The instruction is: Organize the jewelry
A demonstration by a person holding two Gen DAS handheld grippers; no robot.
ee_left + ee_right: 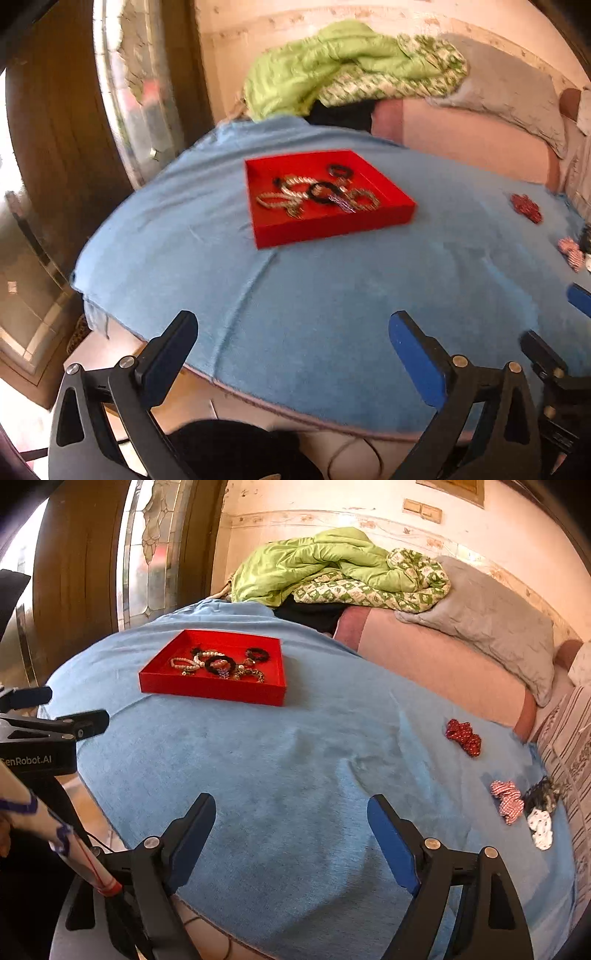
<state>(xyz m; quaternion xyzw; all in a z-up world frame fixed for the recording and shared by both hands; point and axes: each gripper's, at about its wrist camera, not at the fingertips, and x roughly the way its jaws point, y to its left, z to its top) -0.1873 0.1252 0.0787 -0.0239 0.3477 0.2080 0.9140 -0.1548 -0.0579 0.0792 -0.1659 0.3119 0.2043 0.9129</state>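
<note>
A red tray point(332, 225) point(210, 692) sits on the blue cloth point(314, 306) point(280, 760) and holds several bracelets, pearl strands and black hair ties point(317, 194) point(219, 664). A red scrunchie point(463, 736) point(526, 207) lies on the cloth to the right. A red-white scrunchie point(508, 800) point(570, 251), a dark one point(541, 795) and a white one point(541, 829) lie further right. My left gripper point(291, 328) is open and empty above the cloth's near edge. My right gripper point(291, 808) is open and empty; it also shows in the left wrist view point(554, 328).
A green quilt point(332, 568) and a grey pillow point(495, 620) lie on the pink bed point(436, 664) behind the cloth. A wooden door frame with patterned glass point(147, 554) stands at the left. The left gripper shows at the right view's left edge point(55, 710).
</note>
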